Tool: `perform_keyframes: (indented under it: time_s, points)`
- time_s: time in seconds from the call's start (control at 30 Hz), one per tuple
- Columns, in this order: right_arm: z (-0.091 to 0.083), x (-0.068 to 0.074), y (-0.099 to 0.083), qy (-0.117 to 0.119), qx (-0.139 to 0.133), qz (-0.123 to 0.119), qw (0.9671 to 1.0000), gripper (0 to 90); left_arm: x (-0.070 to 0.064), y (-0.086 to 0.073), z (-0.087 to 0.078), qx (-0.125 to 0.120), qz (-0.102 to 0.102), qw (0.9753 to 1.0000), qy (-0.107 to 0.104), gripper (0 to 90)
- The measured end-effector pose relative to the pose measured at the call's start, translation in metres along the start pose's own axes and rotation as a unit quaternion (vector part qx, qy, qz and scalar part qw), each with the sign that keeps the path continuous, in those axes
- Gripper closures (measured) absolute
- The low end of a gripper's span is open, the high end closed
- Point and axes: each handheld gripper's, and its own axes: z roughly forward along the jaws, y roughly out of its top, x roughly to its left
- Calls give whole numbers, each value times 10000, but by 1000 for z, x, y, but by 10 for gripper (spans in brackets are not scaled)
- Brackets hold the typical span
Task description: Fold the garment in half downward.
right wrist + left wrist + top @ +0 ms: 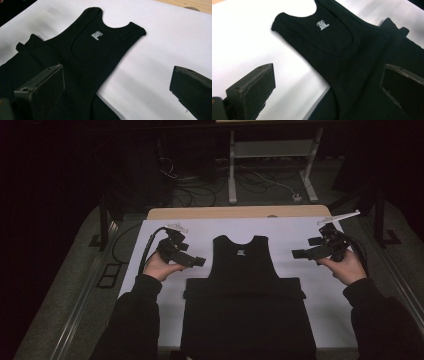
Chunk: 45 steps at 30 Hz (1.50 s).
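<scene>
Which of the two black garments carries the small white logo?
The black sleeveless tank top, lying farther from the person; the wider black folded cloth nearer them is plain.

garment: black sleeveless fabric tank top (pixel 243 270) with a small white neck print
state: lower half folded up, forming a wide band
pose: flat, neckline toward 12 o'clock
place: centre of the white table cover (pixel 295 232)

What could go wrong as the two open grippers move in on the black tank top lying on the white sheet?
The tank top appears already folded at its lower part, so a jaw might pinch only one layer and undo the fold. The left gripper and right gripper sit at slightly different heights, so an uneven grab could skew it. Jaws might also snag the white sheet.
</scene>
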Motion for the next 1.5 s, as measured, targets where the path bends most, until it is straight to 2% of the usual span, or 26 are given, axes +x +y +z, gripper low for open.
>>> perform_keyframes:
  time_s: [0.6,0.8,0.97,1.1,1.33,1.5]
  points:
    - [31,-3,13,-37,225,32,9997,0,10,11,22,10,-112,9999,-27,0]
    - [41,-1,18,-3,273,6,9996,0,11,11,32,114,-162,9998,-13,0]
    - [50,-2,21,-13,317,13,9995,0,15,12,37,41,-232,9997,43,0]
    - [60,-4,21,-34,397,-1,9992,0,19,11,42,-4,-248,9996,121,0]
    - [78,-9,17,-37,545,46,9985,0,24,9,53,25,-291,9995,91,0]
    - [85,-9,16,-58,615,-30,9981,0,27,7,60,47,-361,9993,85,0]
